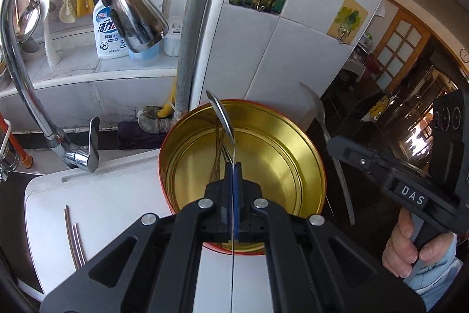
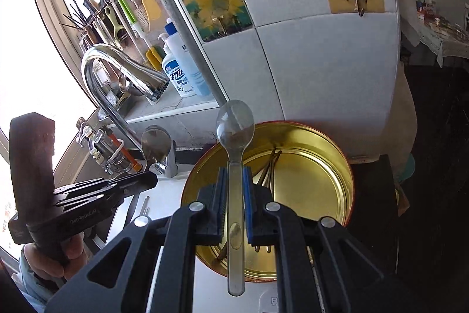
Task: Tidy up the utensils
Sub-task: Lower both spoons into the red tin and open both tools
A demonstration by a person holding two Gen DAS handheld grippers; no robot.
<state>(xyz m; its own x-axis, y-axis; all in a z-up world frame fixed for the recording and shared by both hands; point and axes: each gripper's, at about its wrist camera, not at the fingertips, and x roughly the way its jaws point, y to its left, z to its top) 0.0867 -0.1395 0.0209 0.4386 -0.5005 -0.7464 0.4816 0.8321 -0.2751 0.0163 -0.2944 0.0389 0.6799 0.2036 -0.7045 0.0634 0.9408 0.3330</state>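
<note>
The round gold-lined tin with an orange outer wall [image 1: 293, 166] sits on a white countertop [image 1: 102, 195], its far rim close to the white tiled wall [image 2: 322, 49]; the curved chrome tap [image 1: 58, 19] stands well to its left. The left gripper [image 1: 234, 166] is pressed onto a thin steel spoon [image 1: 222, 115], seen edge-on above the tin. The right gripper [image 2: 236, 175] pinches a clear plastic spoon [image 2: 234, 122], bowl up over the near rim. Brass-coloured utensils [image 2: 268, 166] lie inside

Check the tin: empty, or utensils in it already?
Not empty. The right wrist view shows several brass-coloured utensils lying in the open tin. Both held spoons are above it, not in.
</note>
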